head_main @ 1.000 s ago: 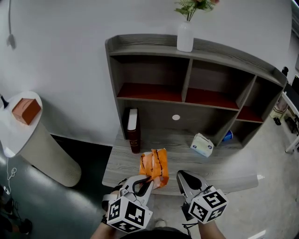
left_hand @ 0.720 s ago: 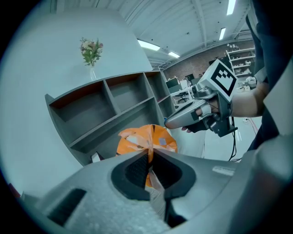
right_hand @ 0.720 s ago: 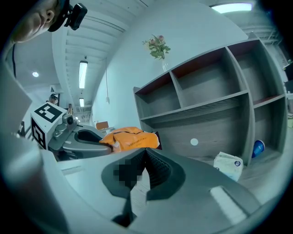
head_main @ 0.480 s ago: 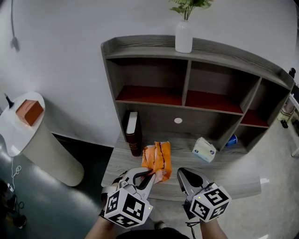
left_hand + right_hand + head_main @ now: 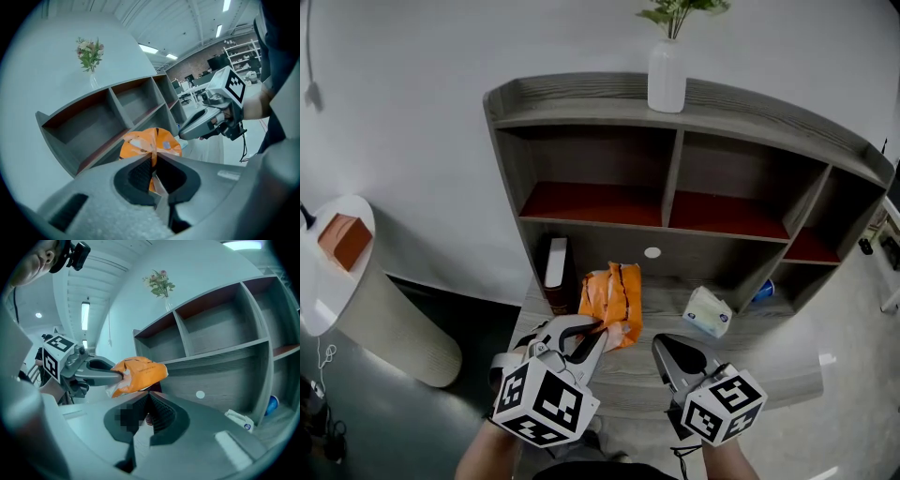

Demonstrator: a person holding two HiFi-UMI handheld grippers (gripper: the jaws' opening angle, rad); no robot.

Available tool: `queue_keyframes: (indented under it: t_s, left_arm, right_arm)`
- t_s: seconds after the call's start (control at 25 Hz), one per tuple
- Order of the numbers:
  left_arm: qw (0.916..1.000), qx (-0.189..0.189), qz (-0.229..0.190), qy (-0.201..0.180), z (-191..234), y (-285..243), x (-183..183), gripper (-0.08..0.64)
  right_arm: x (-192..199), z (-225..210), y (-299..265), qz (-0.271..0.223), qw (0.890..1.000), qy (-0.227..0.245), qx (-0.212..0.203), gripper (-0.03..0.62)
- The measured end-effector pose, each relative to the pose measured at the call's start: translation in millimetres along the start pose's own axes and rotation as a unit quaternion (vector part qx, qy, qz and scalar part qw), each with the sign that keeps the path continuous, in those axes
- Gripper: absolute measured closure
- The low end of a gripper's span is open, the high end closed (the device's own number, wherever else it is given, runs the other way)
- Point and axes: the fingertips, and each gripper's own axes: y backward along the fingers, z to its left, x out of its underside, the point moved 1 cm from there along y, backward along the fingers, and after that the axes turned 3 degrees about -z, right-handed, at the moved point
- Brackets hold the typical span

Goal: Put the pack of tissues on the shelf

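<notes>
The pack of tissues (image 5: 612, 298) is an orange plastic packet. My left gripper (image 5: 598, 335) is shut on its near edge and holds it off the desk, in front of the shelf unit's (image 5: 581, 90) lower opening. In the left gripper view the packet (image 5: 151, 142) sticks up past the closed fingertips of the left gripper (image 5: 153, 160). My right gripper (image 5: 662, 346) hangs to the right with its jaws together and nothing in them. From the right gripper (image 5: 147, 397) view, the packet (image 5: 138, 373) shows pinched at its left end.
A white tissue pack (image 5: 709, 312) and a blue thing (image 5: 759, 292) lie on the desk (image 5: 642, 384) at the right. A dark book (image 5: 554, 274) stands at the left. A white vase (image 5: 667, 81) tops the shelf. A round white side table (image 5: 323, 291) carries a brown box (image 5: 343, 241).
The left gripper has lifted the orange packet up and forward, from low over the desk's front toward the shelf. The right gripper has stayed about where it was.
</notes>
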Motion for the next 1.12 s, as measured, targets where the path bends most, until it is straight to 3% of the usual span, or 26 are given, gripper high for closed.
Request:
queue_keyframes:
  t_s: [0.2, 0.36, 0.64, 1.12]
  left_arm:
    - [0.9996, 0.015, -0.024, 0.000, 35.5, -8.3, -18.2, 0.554]
    - [0.9992, 0.012, -0.028, -0.025, 62.2, -17.4, -28.9, 0.554]
    - [0.9971, 0.002, -0.034, -0.068, 105.1, -29.5, -40.5, 0.554]
    - [0.9934, -0.006, -0.037, -0.108, 157.9, -73.7, -55.7, 0.552]
  right_arm:
    - [-21.9, -7.2, -20.6, -0.008, 1.000, 0.006, 0.001, 0.592]
    - [-34.5, -13.0, -35.7, -0.014, 1.000, 0.007, 0.002, 0.592]
    - [-39.5, -18.4, -60.1, -0.008, 1.000, -0.004, 0.007, 0.592]
    - [-38.1, -34.2, -73.1, 0.007, 0.999, 0.007, 0.051, 0.592]
